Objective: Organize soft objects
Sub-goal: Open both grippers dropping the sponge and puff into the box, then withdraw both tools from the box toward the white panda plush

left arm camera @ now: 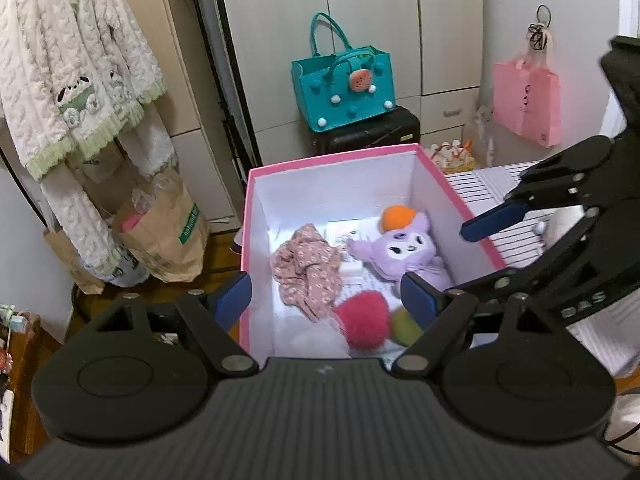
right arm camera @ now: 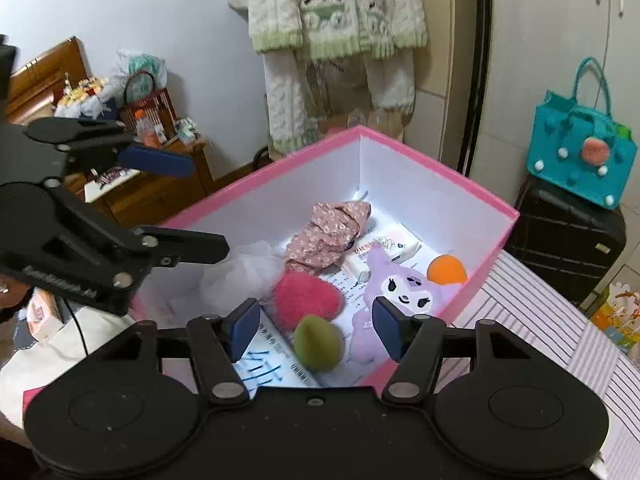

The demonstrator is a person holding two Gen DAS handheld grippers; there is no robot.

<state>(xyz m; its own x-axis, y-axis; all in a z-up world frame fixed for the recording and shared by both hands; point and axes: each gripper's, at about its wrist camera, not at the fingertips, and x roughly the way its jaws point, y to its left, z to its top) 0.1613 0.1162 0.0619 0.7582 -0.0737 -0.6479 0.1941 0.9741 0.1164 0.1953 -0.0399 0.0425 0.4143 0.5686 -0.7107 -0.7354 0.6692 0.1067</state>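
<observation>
Sitting in the pink box [right arm camera: 440, 168] (white inside, paper-lined floor), left to right in the right wrist view: sheer white mesh [right arm camera: 244, 268], crumpled floral cloth [right arm camera: 328, 236], fuzzy red ball [right arm camera: 306, 298], smooth green egg shape [right arm camera: 318, 342], purple plush [right arm camera: 404, 292], orange ball [right arm camera: 447, 269] touching the plush's head. Left gripper [left arm camera: 326, 302] spread wide over the box's near edge, holding nothing. Right gripper [right arm camera: 316, 326] also released, fingers flanking the egg from above, empty. Box rests on striped fabric [right arm camera: 540, 300].
</observation>
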